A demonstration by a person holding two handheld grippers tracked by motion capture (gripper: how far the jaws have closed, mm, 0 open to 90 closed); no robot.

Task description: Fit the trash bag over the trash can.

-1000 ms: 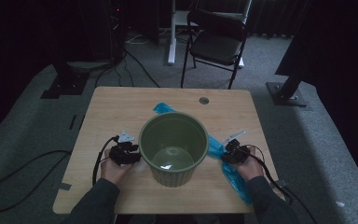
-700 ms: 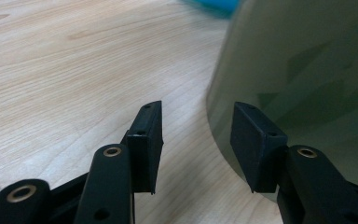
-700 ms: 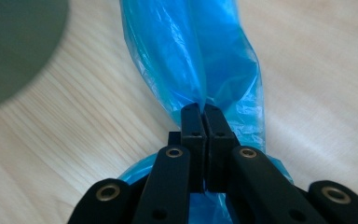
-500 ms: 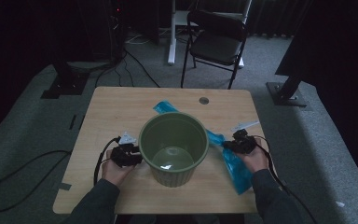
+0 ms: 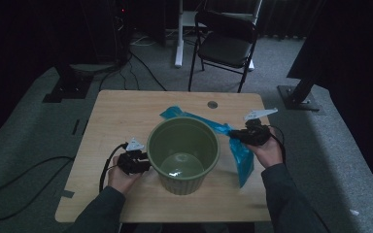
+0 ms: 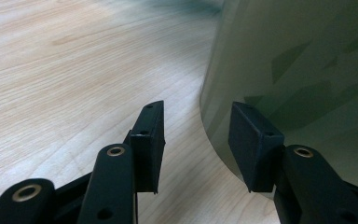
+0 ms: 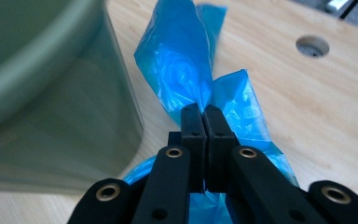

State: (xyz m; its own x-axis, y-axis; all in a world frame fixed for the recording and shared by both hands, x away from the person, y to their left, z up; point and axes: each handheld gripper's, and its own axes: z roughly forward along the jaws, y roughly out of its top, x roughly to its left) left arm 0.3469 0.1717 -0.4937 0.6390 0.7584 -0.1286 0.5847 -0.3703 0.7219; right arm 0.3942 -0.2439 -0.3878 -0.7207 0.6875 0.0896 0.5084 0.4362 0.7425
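Right gripper (image 7: pixel 204 114): its two black jaws are pressed together on a gathered fold of the blue plastic bag (image 7: pixel 186 70). In the high view the right gripper (image 5: pixel 250 135) sits just to the right of the bin, held in the person's right hand (image 5: pixel 267 151).

Blue plastic bag: clamped in the right gripper. Beyond the jaw tips it bunches and twists, then fans out toward the far side of the table; below the jaws more of the film spreads out. In the high view the blue plastic bag (image 5: pixel 240 155) runs from behind the bin, past the gripper, and hangs down toward the near right part of the table.

Green bin (image 5: pixel 183 154): an olive-green ribbed plastic wastebasket standing upright and open-topped between the two grippers. In the right gripper view its rim and wall (image 7: pixel 51 93) rise just to the left of the jaws, beside the bag.

Left gripper (image 6: pixel 198 140): jaws apart, holding nothing. The bin's curved wall (image 6: pixel 298 70) stands just ahead; the jaw seen at right lies close against the wall, and whether it touches cannot be told. The other jaw is over bare wood. In the high view the left gripper (image 5: pixel 135 162) is just left of the bin's lower part, in the person's left hand (image 5: pixel 121 177).

Table (image 5: pixel 121 116): light wood top, with a round cable hole (image 7: pixel 312 45) well beyond the right gripper's tips.
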